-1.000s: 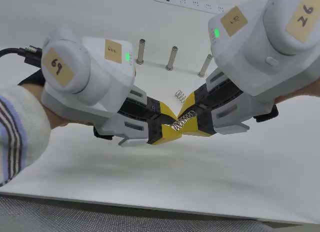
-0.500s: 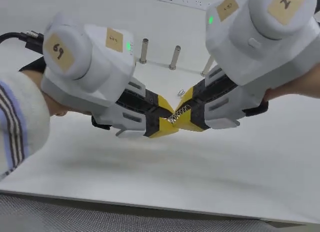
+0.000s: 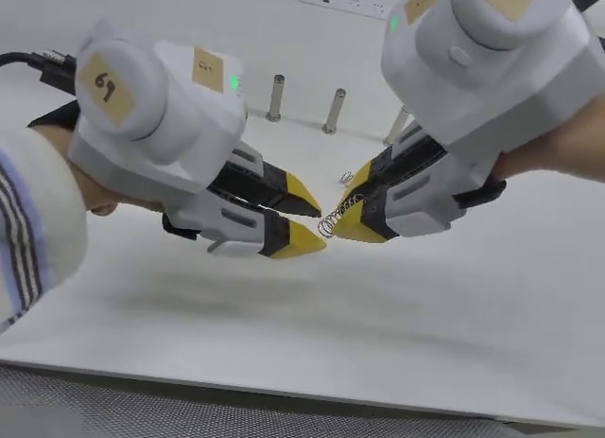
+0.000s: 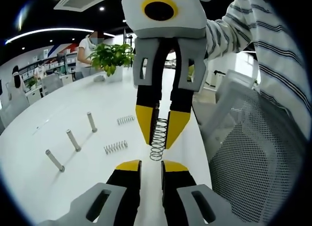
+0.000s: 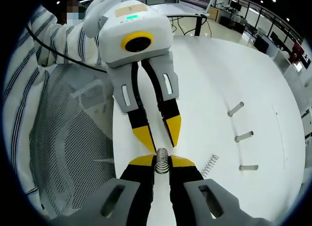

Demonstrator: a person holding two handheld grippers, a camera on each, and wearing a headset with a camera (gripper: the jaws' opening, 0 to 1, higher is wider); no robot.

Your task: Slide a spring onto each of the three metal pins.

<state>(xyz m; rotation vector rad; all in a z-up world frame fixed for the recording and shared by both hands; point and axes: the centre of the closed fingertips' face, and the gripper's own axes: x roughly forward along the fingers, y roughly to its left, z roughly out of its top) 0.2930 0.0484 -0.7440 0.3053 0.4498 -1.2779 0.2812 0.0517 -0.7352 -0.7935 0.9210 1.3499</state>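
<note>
- Head view: the right gripper (image 3: 338, 220) is clamped on one spring (image 3: 333, 218) over the white table (image 3: 425, 315). The left gripper (image 3: 319, 229) faces it tip to tip, jaws moderately parted and holding nothing. Three metal pins (image 3: 335, 110) stand upright behind them.
- Left gripper view: the spring's free end hangs just in front of the parted jaws. Two loose springs (image 4: 115, 147) lie beside the pins, with a potted plant (image 4: 109, 55) farther off.
- Right gripper view: the spring sits pinched between this gripper's tips, and one loose spring lies near the pins.

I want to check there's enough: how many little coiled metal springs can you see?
3. One silver coiled wire spring is pinched in the right gripper; two more lie on the white table beside the upright metal pins. Others could hide behind the grippers.
</note>
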